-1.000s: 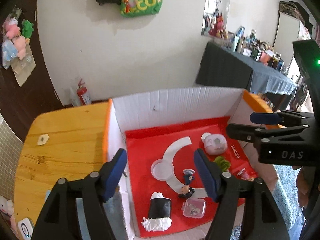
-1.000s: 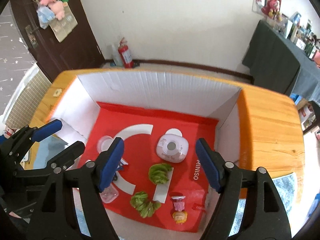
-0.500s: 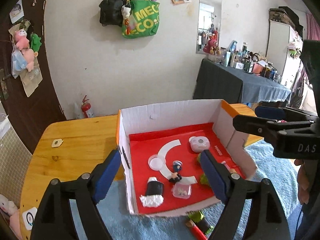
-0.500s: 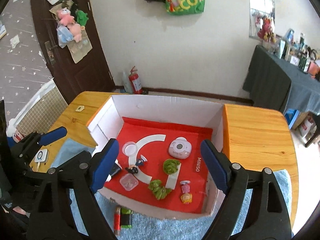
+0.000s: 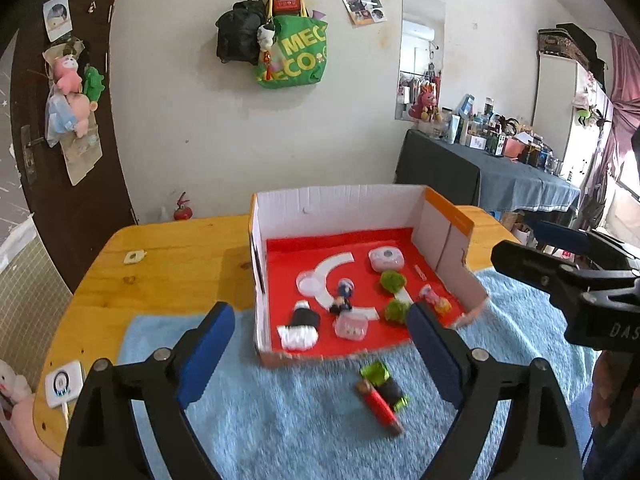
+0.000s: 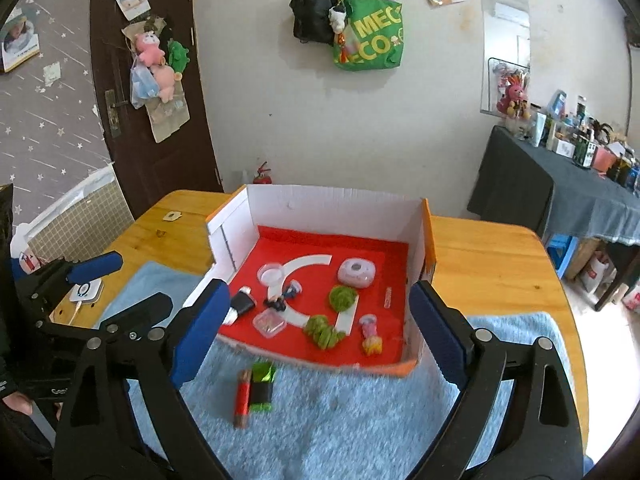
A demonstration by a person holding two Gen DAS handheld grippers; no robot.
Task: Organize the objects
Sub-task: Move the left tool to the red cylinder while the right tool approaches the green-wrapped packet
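Note:
A white cardboard box (image 5: 336, 204) (image 6: 332, 202) with a red floor stands on the wooden table. Inside lie a pink round device (image 6: 356, 273), green plush bits (image 6: 342, 296), a clear lid (image 6: 270, 273), small figures (image 6: 282, 298), a clear case (image 6: 269, 323) and a black-and-white roll (image 5: 302, 326). On the blue mat in front of the box lie a red tube (image 6: 243, 398) and a green-and-black packet (image 6: 262, 386). My left gripper (image 5: 320, 356) and right gripper (image 6: 320, 330) hover back from the box, jaws opening, nothing between them.
The blue fluffy mat (image 6: 340, 420) covers the near table. A white square device (image 5: 60, 384) sits at the table's left edge, and a small tag (image 5: 134, 257) lies on the bare wood. A dark-draped side table (image 6: 560, 192) stands at right.
Both grippers have pulled back and risen from over the box, jaws widening. The box looks smaller, and the mat with the red tube and green packet has come into view.

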